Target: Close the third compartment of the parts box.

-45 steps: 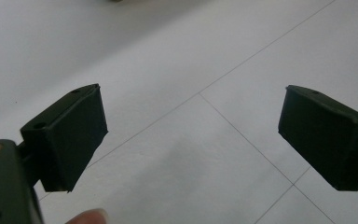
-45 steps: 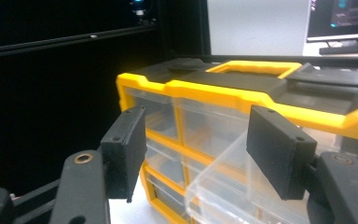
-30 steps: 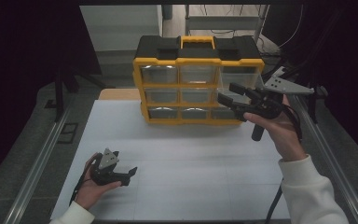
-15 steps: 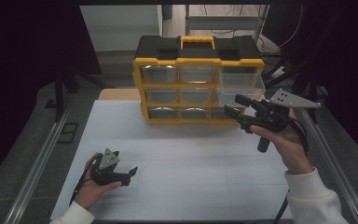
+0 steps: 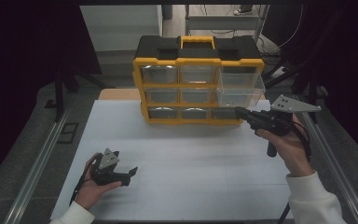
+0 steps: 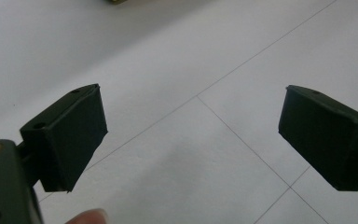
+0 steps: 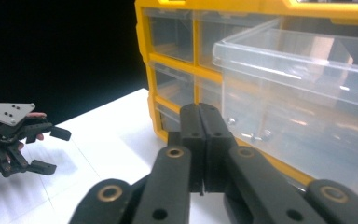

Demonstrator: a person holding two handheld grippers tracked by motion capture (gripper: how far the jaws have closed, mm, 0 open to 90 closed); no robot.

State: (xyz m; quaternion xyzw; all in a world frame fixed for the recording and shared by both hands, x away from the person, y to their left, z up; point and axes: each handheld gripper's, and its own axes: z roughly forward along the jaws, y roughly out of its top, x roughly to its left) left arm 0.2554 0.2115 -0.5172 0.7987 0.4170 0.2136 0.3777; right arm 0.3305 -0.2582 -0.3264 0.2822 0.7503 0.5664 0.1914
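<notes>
The high view looks forward and down at the organizer from well back; the right gripper view faces it close up; the left gripper view faces table nearby

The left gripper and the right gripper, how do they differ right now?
The left gripper has its jaws spread wide with nothing between them, while the right gripper has its jaws pressed together, also holding nothing. The left gripper sits low over the white table near the person's side; the right gripper is raised beside the pulled-out clear drawer of the yellow organizer. Both are black and hand-held.
</notes>
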